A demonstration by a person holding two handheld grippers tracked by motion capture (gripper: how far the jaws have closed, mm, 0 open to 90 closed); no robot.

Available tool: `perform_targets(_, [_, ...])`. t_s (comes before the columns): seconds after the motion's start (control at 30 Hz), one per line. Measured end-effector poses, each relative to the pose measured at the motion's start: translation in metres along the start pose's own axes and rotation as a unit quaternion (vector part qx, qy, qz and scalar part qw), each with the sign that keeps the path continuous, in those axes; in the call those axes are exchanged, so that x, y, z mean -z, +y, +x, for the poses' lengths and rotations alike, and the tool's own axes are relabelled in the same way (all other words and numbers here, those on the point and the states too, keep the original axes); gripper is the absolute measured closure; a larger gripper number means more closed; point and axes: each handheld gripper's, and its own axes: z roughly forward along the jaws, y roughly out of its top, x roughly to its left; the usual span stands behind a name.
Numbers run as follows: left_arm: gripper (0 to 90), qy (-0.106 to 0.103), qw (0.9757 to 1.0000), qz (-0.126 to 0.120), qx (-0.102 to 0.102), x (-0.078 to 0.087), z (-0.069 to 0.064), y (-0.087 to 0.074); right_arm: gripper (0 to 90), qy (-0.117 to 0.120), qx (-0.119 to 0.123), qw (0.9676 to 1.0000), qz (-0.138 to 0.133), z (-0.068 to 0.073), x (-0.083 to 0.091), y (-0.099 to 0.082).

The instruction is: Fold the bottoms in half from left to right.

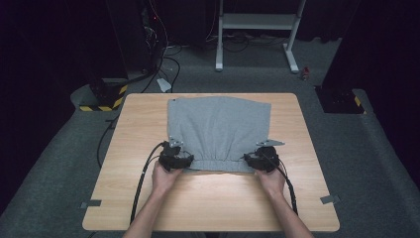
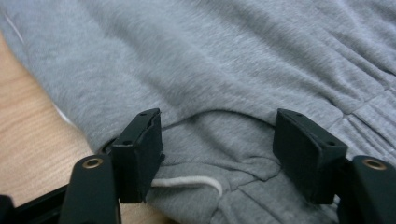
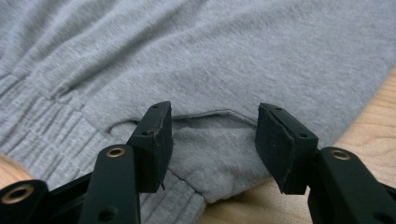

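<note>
We see folded grey shorts [image 1: 218,131] on the wooden table [image 1: 148,129]. Left gripper [image 2: 217,154] and right gripper [image 3: 212,144] sit at the waistband corners, jaws apart, fabric between them unpinched.

Dim lab/studio: dark curtains, cables [image 1: 148,74], white equipment stand [image 1: 257,22], grey carpet [image 1: 356,148], hazard-taped bases [image 1: 106,96].

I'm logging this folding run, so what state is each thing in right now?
grey garment: folded, flat on the table, elastic waistband toward the person
white drawstring: loose at the waistband
left gripper: open, jaws straddling the waistband corner
right gripper: open, jaws over the other corner
wooden table: bears the garment
</note>
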Motion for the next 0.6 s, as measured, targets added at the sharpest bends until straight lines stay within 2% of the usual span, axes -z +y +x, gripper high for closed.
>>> perform_targets(0.13, [32.8,0.005,0.9999,0.002,-0.011,0.000,-0.002,-0.001,46.0,-0.006,0.011,0.9999,0.003,0.001,-0.001,-0.002])
perform_targets(0.23, [33.4,0.014,0.9997,0.003,-0.020,0.001,-0.006,-0.002,45.9,-0.016,0.039,0.9991,0.006,0.003,0.000,-0.004])
perform_targets(0.6, [33.7,0.000,0.9997,-0.001,-0.023,0.008,-0.019,-0.011,45.7,-0.010,0.047,0.9987,0.015,0.004,0.017,-0.018])
